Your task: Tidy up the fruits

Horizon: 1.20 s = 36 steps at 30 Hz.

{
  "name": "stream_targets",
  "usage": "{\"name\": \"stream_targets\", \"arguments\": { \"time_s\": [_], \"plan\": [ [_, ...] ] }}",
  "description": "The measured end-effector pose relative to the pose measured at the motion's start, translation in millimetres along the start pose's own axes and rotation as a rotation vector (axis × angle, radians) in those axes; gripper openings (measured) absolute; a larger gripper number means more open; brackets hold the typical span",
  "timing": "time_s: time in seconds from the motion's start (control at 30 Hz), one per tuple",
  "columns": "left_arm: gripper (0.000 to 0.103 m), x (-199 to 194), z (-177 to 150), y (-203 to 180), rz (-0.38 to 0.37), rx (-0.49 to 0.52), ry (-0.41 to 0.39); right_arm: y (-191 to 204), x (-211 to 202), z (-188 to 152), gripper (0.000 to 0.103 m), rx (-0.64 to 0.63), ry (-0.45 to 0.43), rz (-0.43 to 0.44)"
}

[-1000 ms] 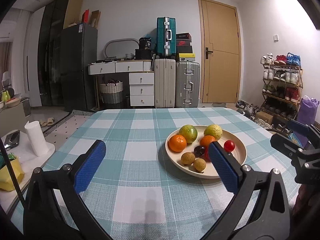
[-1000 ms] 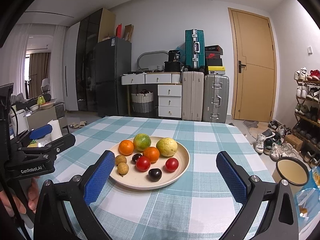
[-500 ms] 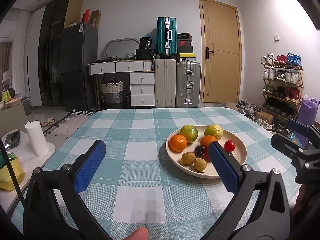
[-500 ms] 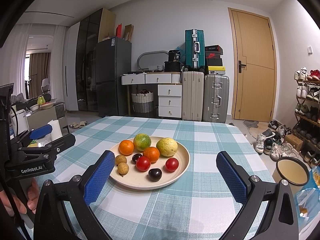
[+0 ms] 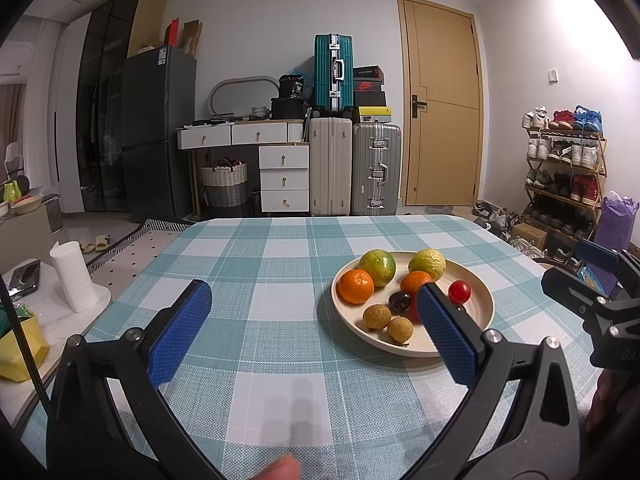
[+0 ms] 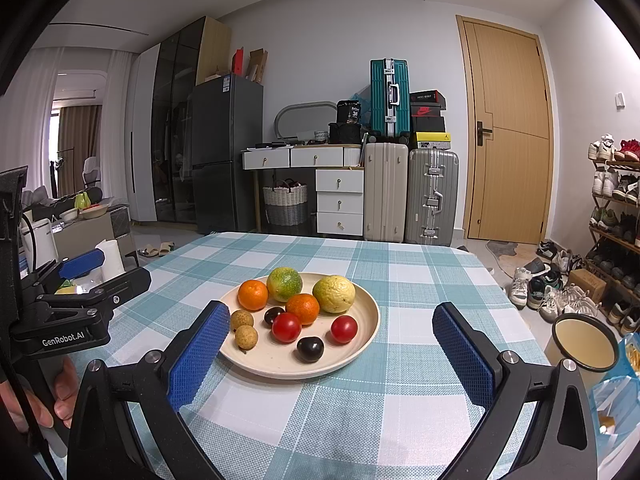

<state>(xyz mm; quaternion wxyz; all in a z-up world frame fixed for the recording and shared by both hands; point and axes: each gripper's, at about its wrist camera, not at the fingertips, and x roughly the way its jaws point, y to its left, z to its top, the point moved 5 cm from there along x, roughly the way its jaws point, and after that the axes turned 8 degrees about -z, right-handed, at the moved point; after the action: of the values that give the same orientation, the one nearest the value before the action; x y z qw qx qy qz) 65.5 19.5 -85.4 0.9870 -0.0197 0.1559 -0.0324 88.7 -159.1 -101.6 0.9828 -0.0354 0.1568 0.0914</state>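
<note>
1. Cream-coloured, the round plate (image 6: 362, 322) sits on the checked tabletop (image 6: 420, 280) at the centre of the right wrist view and right of centre in the left wrist view (image 5: 478, 300). All the fruit is on it.
2. Counted in the right wrist view, there are nine fruits:
   - two oranges (image 6: 253, 295), one at the back left and one in the middle;
   - one mottled green citrus (image 6: 284, 284) at the back;
   - one yellow-green citrus (image 6: 334, 294) to its right;
   - two red tomatoes (image 6: 286, 327), smooth and shiny;
   - two dark plums (image 6: 310, 349), one near the front rim and one beside the middle orange;
   - two small tan longans (image 6: 246, 337) at the left edge, touching each other.
3. Right claw (image 6: 334, 354): held low over the tabletop at the bottom of its frame, fingers spread wide with blue pads (image 6: 198, 354) either side of the plate's near rim. It holds nothing.
4. Left claw (image 5: 312, 336): also spread wide and empty, aimed at bare cloth left of the plate. Its right-hand pad (image 5: 446, 334) overlaps the plate in that view and hides part of a tomato.
5. A hand (image 6: 44, 394) grips the left claw's handle at the lower left of the right wrist view.
</note>
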Motion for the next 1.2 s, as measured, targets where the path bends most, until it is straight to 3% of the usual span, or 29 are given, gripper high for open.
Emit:
{"name": "stream_targets", "arguments": {
  "time_s": [1.2],
  "plan": [
    [0.102,-2.8,-0.2,-0.8,-0.002,0.001,-0.001,0.2,0.1,-0.2,0.103,0.0,0.0,0.0]
  ]
}}
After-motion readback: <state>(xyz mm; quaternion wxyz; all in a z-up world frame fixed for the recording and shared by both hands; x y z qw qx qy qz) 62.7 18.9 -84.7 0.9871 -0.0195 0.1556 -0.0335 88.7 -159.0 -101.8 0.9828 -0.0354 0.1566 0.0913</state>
